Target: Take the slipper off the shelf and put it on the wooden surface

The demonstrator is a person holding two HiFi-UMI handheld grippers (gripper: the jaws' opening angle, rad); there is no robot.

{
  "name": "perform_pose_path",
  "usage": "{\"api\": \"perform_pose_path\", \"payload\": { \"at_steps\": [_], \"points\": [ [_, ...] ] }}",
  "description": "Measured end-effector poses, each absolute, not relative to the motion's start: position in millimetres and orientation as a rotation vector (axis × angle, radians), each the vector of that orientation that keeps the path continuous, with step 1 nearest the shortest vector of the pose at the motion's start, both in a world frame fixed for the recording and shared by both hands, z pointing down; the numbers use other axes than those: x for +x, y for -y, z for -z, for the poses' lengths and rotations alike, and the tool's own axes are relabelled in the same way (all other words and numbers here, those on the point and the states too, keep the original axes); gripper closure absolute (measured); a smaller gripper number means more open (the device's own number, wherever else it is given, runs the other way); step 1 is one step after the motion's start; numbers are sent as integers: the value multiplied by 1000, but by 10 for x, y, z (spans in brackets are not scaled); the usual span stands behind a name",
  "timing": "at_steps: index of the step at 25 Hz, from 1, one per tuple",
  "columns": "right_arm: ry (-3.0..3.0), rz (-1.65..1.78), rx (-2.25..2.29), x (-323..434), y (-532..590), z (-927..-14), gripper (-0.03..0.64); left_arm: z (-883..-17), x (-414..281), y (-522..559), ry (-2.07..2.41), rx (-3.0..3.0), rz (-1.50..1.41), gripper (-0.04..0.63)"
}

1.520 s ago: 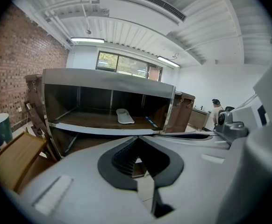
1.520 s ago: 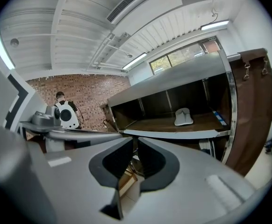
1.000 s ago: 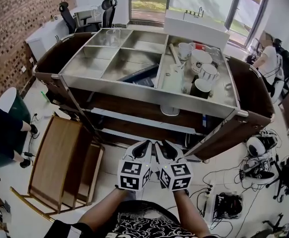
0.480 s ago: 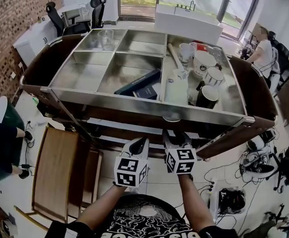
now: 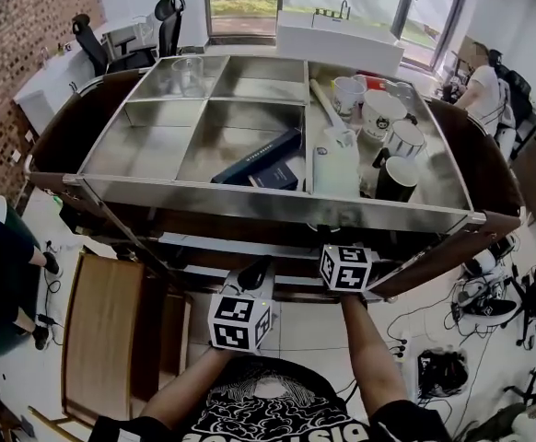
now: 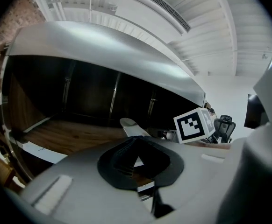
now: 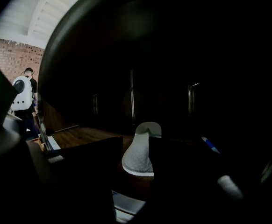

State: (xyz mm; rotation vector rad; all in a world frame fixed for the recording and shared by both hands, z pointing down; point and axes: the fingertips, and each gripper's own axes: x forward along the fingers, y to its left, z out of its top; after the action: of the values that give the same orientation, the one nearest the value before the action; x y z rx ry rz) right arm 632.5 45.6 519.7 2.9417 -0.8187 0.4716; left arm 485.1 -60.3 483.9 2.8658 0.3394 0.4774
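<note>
Right gripper [image 7: 135, 146] has its jaws apart, lined up on the white slipper [image 7: 139, 160], which lies on the dark lower shelf [image 7: 87, 136] just ahead, not yet clamped. Left gripper [image 6: 136, 143] has its jaws together, empty, off to the side. Slipper looks light, soft and floppy, with textured cloth, so probably not slippery. Best hold is likely a pinch across the near sole edge or the upper band.
</note>
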Motion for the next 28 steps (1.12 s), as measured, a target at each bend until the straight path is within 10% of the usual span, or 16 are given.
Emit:
{"api": "perform_pose_path", "payload": {
  "at_steps": [16,20,28],
  "points": [
    [751,-773,2736,6891,-394,-5855,482,-5037,5088,531,-351,2856,-382,589],
    [715,-759,2706,6901,-403,-5848,593,-5061,5107,511,-344,2849,-382,589],
    [710,-758,2738,6830,-408,-5805,612,-5035,5044,516,-325,2845,-390,589]
  ]
}}
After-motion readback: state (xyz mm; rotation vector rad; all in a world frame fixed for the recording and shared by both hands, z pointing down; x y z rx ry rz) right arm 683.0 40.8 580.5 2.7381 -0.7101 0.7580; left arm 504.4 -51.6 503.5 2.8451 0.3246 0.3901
